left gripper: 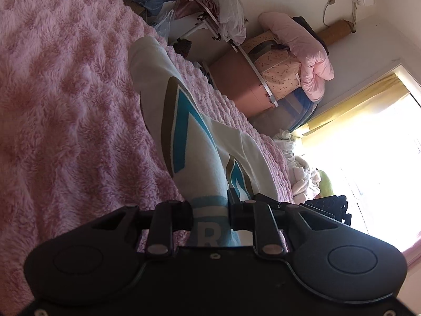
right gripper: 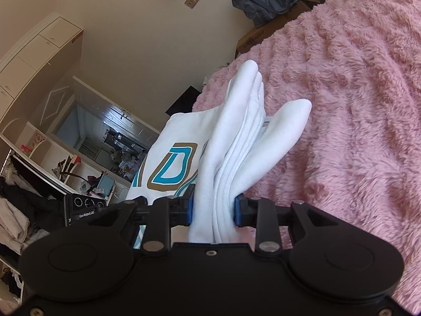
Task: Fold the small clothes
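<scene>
A white cotton garment printed with teal and brown letters is held above a fluffy pink bed blanket. Left gripper and right gripper fingers are clamped narrowly on its bunched edge. Both corners are best kept level and taut while it is lowered.

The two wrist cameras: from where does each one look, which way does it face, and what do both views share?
Left wrist: sits on the left gripper, looks along the white shirt toward the bright window; its own fingers clamp the shirt.
Right wrist: sits on the right gripper, faces the wardrobe wall; its fingers pinch bunched shirt.
Shared: the shirt, the pink blanket, and each view glimpses the other gripper.
</scene>
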`<state>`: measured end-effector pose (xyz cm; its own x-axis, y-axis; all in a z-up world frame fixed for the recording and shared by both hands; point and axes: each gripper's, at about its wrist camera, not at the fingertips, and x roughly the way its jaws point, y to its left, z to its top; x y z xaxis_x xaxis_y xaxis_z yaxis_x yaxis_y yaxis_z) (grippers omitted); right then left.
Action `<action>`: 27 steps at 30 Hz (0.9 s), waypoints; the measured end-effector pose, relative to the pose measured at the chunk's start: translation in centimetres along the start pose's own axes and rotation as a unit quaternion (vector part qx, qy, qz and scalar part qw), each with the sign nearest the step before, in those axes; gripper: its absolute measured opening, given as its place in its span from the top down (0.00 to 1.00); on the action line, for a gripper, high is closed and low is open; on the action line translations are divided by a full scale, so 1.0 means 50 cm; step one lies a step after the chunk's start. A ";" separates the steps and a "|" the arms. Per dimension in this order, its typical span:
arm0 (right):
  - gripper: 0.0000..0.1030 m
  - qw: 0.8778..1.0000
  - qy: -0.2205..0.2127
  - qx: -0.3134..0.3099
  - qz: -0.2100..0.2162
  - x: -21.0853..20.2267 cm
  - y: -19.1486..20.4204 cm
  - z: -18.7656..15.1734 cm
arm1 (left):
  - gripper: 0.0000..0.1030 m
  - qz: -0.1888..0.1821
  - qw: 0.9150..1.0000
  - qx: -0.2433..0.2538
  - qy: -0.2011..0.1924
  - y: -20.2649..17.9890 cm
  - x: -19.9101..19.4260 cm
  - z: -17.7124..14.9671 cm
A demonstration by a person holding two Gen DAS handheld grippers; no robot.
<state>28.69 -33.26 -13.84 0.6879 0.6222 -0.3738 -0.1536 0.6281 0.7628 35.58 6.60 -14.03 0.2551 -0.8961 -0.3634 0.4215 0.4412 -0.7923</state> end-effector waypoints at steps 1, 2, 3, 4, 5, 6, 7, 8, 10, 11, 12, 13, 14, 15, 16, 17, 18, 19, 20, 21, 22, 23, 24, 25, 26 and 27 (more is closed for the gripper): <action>0.72 1.000 0.004 0.003 -0.005 0.009 -0.005 -0.016 | 0.81 0.003 1.000 -0.006 0.002 0.022 0.001 -0.011; 0.72 1.000 0.008 0.007 -0.009 0.019 -0.012 -0.024 | 0.81 0.004 1.000 -0.012 0.003 0.044 0.003 -0.022; 0.72 1.000 0.013 0.011 -0.017 0.031 -0.023 -0.041 | 0.81 0.007 1.000 -0.020 0.005 0.066 0.009 -0.033; 0.72 0.999 0.016 0.017 -0.023 0.039 -0.034 -0.050 | 0.81 0.010 1.000 -0.025 0.007 0.085 0.013 -0.042; 0.72 0.999 0.021 0.027 -0.030 0.049 -0.048 -0.062 | 0.81 0.016 0.999 -0.031 0.010 0.109 0.021 -0.053; 0.72 0.998 0.023 0.034 -0.036 0.053 -0.063 -0.073 | 0.81 0.022 0.999 -0.038 0.012 0.132 0.027 -0.062; 0.73 0.998 0.023 0.043 -0.043 0.056 -0.079 -0.083 | 0.81 0.026 0.998 -0.050 0.016 0.157 0.033 -0.070; 0.74 0.997 0.025 0.051 -0.047 0.059 -0.095 -0.089 | 0.80 0.027 0.998 -0.059 0.017 0.180 0.036 -0.077; 0.75 0.996 0.027 0.070 -0.052 0.059 -0.128 -0.103 | 0.79 0.026 0.997 -0.074 0.016 0.219 0.038 -0.087; 0.75 0.995 0.028 0.075 -0.052 0.059 -0.139 -0.110 | 0.75 0.024 0.996 -0.083 0.016 0.235 0.038 -0.089; 0.75 0.995 0.029 0.077 -0.051 0.059 -0.148 -0.114 | 0.71 0.028 0.995 -0.090 0.016 0.245 0.037 -0.090; 0.75 0.995 0.032 0.081 -0.048 0.059 -0.154 -0.118 | 0.70 0.031 0.995 -0.092 0.017 0.250 0.035 -0.090; 0.75 0.995 0.034 0.081 -0.047 0.060 -0.157 -0.119 | 0.69 0.031 0.995 -0.091 0.019 0.251 0.031 -0.086; 0.75 0.995 0.036 0.079 -0.050 0.060 -0.158 -0.120 | 0.67 0.035 0.995 -0.087 0.020 0.249 0.026 -0.081; 0.73 0.995 0.038 0.075 -0.053 0.061 -0.157 -0.120 | 0.66 0.045 0.996 -0.078 0.021 0.243 0.019 -0.074; 0.69 0.995 0.040 0.071 -0.057 0.060 -0.156 -0.119 | 0.65 0.054 0.996 -0.067 0.023 0.235 0.012 -0.067; 0.67 0.995 0.042 0.069 -0.061 0.059 -0.155 -0.118 | 0.65 0.062 0.996 -0.054 0.023 0.225 0.001 -0.061; 0.63 0.995 0.041 0.070 -0.064 0.055 -0.156 -0.116 | 0.65 0.072 0.996 -0.042 0.024 0.212 -0.011 -0.056; 0.62 0.994 0.040 0.073 -0.065 0.048 -0.156 -0.115 | 0.64 0.082 0.996 -0.031 0.023 0.199 -0.021 -0.051; 0.62 0.994 0.037 0.078 -0.064 0.039 -0.157 -0.114 | 0.64 0.090 0.996 -0.018 0.019 0.183 -0.033 -0.050; 0.62 0.994 0.032 0.080 -0.064 0.029 -0.153 -0.111 | 0.62 0.101 0.995 -0.001 0.014 0.164 -0.045 -0.052; 0.62 0.994 0.025 0.076 -0.069 0.017 -0.147 -0.112 | 0.61 0.111 0.994 0.017 0.007 0.146 -0.059 -0.054; 0.62 0.995 0.011 0.061 -0.078 0.003 -0.133 -0.111 | 0.61 0.112 0.993 0.036 -0.003 0.124 -0.072 -0.059; 0.62 0.996 0.000 0.041 -0.082 -0.010 -0.114 -0.111 | 0.61 0.111 0.992 0.052 -0.015 0.095 -0.080 -0.063; 0.62 0.997 -0.012 0.021 -0.080 -0.024 -0.091 -0.113 | 0.60 0.105 0.992 0.061 -0.025 0.072 -0.088 -0.069; 0.62 0.997 -0.020 -0.001 -0.072 -0.035 -0.066 -0.116 | 0.60 0.098 0.992 0.068 -0.030 0.050 -0.093 -0.080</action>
<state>23.91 -33.70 -18.75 0.7313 0.5052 -0.4582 -0.0514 0.7107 0.7016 31.95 11.69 -16.28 0.3933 -0.7894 -0.4714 0.4705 0.6133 -0.6344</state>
